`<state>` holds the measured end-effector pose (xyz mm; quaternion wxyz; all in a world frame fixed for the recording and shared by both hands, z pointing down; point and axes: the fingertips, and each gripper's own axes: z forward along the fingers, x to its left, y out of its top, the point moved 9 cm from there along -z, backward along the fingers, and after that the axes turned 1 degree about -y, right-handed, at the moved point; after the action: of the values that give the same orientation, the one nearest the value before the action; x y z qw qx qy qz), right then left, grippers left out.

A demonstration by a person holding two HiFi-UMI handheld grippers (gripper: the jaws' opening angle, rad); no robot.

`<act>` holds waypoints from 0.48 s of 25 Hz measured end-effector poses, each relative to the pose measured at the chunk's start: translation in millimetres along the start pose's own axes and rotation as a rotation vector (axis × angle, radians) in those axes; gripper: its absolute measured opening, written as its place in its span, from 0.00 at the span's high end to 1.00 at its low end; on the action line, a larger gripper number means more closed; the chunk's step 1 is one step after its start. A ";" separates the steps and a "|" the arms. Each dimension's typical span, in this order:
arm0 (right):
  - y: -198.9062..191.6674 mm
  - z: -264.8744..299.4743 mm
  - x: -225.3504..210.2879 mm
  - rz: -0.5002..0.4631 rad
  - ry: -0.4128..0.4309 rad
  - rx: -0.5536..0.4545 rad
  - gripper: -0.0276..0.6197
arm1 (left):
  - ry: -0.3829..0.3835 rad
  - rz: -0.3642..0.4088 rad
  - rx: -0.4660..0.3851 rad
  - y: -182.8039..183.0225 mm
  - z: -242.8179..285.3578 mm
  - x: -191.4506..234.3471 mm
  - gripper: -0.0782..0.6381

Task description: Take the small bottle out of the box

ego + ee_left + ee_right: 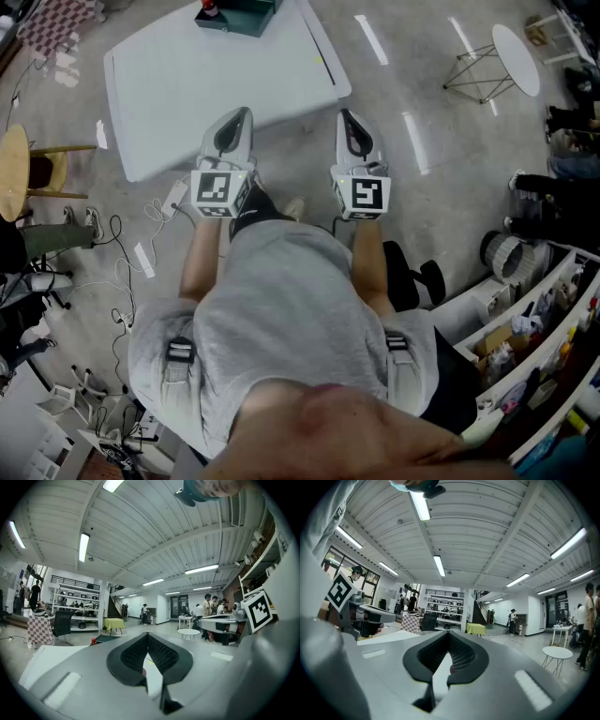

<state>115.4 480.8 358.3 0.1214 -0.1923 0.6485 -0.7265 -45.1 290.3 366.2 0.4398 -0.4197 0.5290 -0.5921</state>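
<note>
On table [187, 84], at far edge: box [246, 17], red-capped bottle [208, 9] at its left end, seemingly inside, well apart from both grippers. At table's near edge: left gripper [244, 114], held level, jaws pressed together on nothing. Just beside, to the right: right gripper [345, 116], level too, likewise closed tight and empty. Far right: round side table [516, 58].

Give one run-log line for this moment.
left gripper: shut, empty | right gripper: shut, empty | dark green box: on white table, untouched
</note>
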 end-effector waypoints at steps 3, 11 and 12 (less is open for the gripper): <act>-1.0 6.2 1.6 0.018 0.008 -0.015 0.95 | 0.003 -0.001 0.001 2.5 3.6 5.3 0.88; 1.8 31.6 1.9 0.033 0.036 -0.016 0.95 | 0.007 -0.009 -0.003 1.9 17.7 21.6 0.88; 2.5 36.7 2.3 0.031 0.038 -0.014 0.95 | 0.011 -0.009 -0.002 1.3 19.9 25.9 0.88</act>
<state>129.1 446.7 359.2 0.1189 -0.1690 0.6588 -0.7233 -32.6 260.2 367.4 0.4337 -0.4192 0.5304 -0.5958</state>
